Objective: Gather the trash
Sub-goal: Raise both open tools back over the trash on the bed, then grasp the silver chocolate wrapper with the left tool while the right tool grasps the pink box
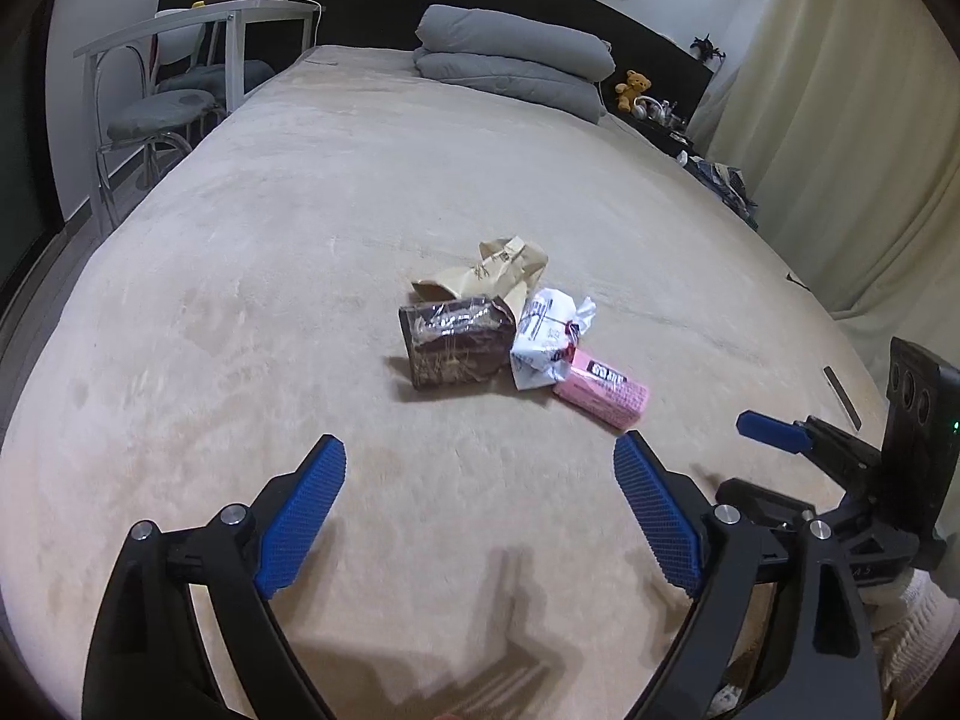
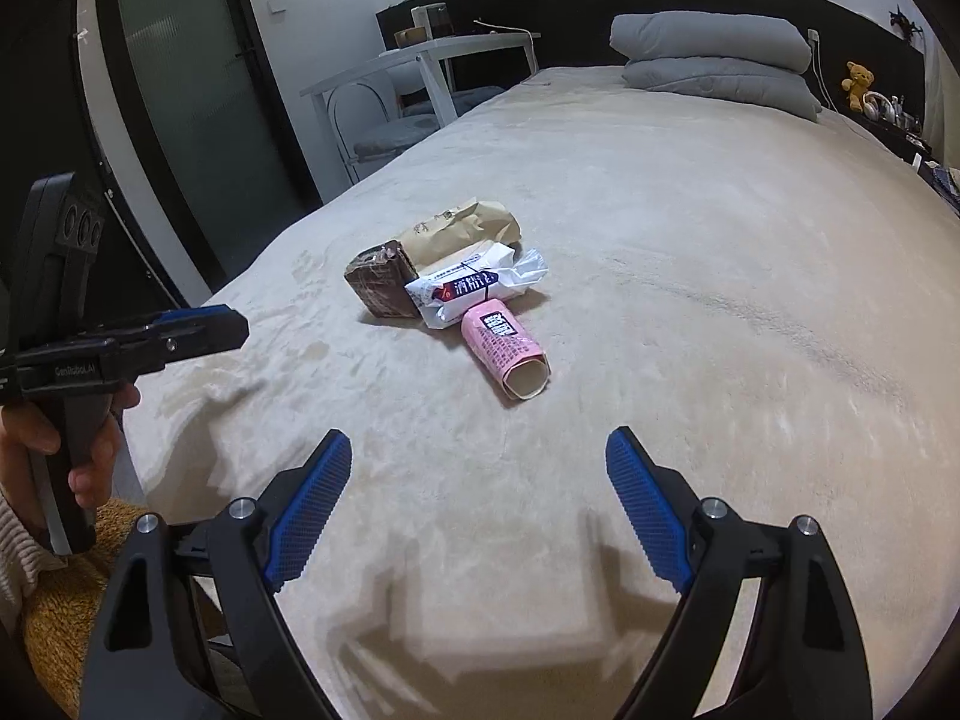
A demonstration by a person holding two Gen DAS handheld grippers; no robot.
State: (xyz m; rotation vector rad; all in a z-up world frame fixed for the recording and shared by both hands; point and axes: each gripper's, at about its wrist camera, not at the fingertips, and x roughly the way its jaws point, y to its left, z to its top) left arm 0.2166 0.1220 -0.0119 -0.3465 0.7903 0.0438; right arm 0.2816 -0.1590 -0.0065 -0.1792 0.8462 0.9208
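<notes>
A small pile of trash lies on the beige bed point(image 1: 240, 300): a brown taped box point(image 1: 456, 348), a tan paper bag point(image 1: 486, 273) behind it, a crumpled white wrapper point(image 1: 549, 336) and a pink carton point(image 1: 603, 393) nearest me. In the right wrist view the same box point(image 2: 381, 288), bag point(image 2: 462, 228), wrapper point(image 2: 474, 288) and pink carton point(image 2: 507, 354) lie ahead. My left gripper point(image 1: 480, 468) is open and empty, short of the pile. My right gripper point(image 2: 480, 462) is open and empty, also short of it. Each gripper shows at the other view's edge.
Folded grey pillows point(image 1: 510, 54) lie at the head of the bed. A white table point(image 1: 198, 18) and chairs point(image 1: 159, 111) stand to the left. A cluttered nightstand with a teddy bear point(image 1: 633, 87) and a cream curtain point(image 1: 852, 120) are on the right. A dark door point(image 2: 180, 90) is at left.
</notes>
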